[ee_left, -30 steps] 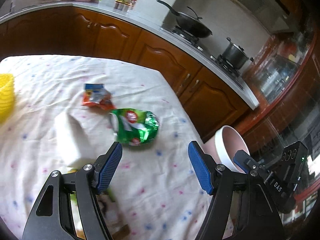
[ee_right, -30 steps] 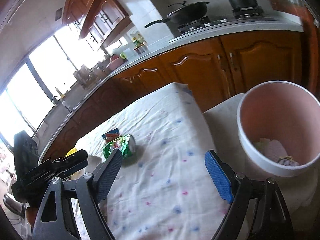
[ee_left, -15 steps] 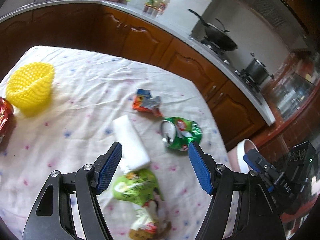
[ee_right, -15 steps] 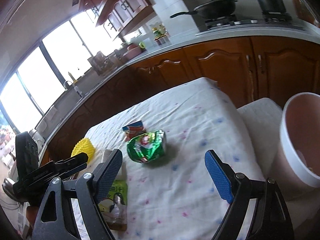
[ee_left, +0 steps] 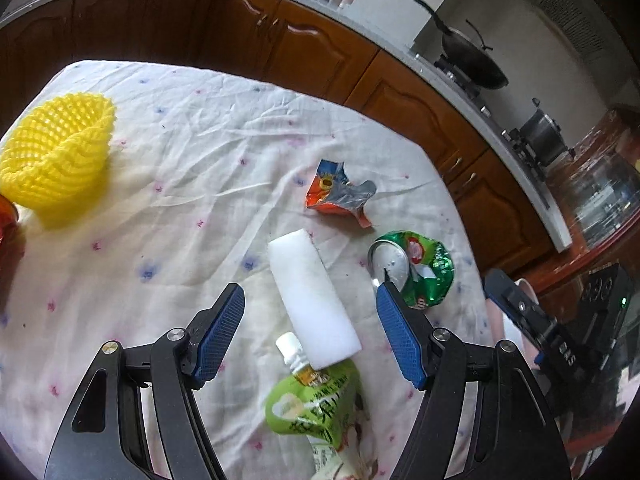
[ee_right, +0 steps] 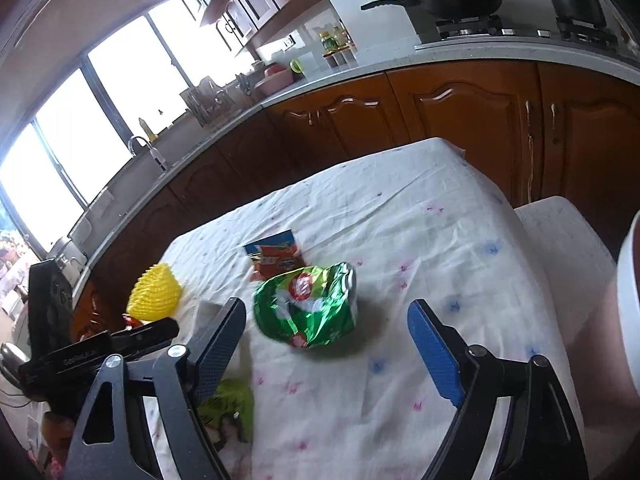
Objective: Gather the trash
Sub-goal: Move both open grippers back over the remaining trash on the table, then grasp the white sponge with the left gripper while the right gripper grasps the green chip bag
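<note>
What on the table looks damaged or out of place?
The green can is crushed and lies on its side. The orange wrapper beside it is torn and crumpled. The white foam block rests with one end on the green pouch.

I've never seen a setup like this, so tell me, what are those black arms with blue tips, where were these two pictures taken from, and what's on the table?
They are hand-held grippers, one per hand, each with a camera looking along its two blue-padded fingers. One picture is from the left gripper, the other from the right gripper. Both are open and hold nothing. On the cloth-covered table lie a crushed green can, a torn orange wrapper, a white foam block, a green drink pouch and a yellow foam net. A pink bin stands at the table's right.
</note>
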`<state>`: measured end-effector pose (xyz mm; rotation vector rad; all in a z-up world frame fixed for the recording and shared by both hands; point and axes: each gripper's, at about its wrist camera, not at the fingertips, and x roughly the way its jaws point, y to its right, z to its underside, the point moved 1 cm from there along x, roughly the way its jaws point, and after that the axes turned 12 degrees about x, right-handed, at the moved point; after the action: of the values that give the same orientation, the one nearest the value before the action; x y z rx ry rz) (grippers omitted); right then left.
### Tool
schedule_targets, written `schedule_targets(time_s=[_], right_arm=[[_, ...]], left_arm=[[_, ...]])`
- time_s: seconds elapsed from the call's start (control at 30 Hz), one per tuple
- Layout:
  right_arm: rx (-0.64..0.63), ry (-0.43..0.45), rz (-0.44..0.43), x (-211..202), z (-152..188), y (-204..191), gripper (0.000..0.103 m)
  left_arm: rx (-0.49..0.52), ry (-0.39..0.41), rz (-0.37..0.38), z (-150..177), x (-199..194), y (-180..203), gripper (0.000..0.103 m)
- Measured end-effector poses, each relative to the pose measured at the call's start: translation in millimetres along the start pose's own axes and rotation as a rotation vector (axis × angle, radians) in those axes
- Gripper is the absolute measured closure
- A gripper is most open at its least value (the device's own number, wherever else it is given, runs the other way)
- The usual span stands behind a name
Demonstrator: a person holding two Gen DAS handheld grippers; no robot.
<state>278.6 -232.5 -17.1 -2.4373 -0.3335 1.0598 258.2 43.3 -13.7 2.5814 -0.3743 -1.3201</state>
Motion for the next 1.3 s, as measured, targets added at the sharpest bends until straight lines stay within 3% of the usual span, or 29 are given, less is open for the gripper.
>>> schedule_targets(time_s=[0.27,0.3,0.33,0.37,0.47,0.77,1.3], right_arm=[[-0.013,-0.066,0.034,38,-5,4,0.052],[-0.014,-0.073,0.036,41,-5,5,0.057],[-0.016,-0.08,0.042,45,-4,5,0.062],[-0.019,-0.09,0.045,48,-3,6,0.077],[-0.036,-0.076,0.042,46,-1,3,0.087],[-0.03,-0.004,0.006,5,-1,0,0.095],[-0.008,0.117,0.001,-76,5,16,0.095]], left_arm=[[0.048,-0.055,-0.021,-1,21,8,0.035],[0.051,-0.059,-0.018,-1,23,8,0.045],[0.059,-0.067,-0.015,-1,25,9,0.062],[0.067,-0.078,-0.014,-1,28,10,0.065],[0.089,-0.058,-0.02,0,25,14,0.067],[0.156,0.012,0.023,-6,2,39,0.069],[0.238,0.051,0.116,2,-20,95,0.069]])
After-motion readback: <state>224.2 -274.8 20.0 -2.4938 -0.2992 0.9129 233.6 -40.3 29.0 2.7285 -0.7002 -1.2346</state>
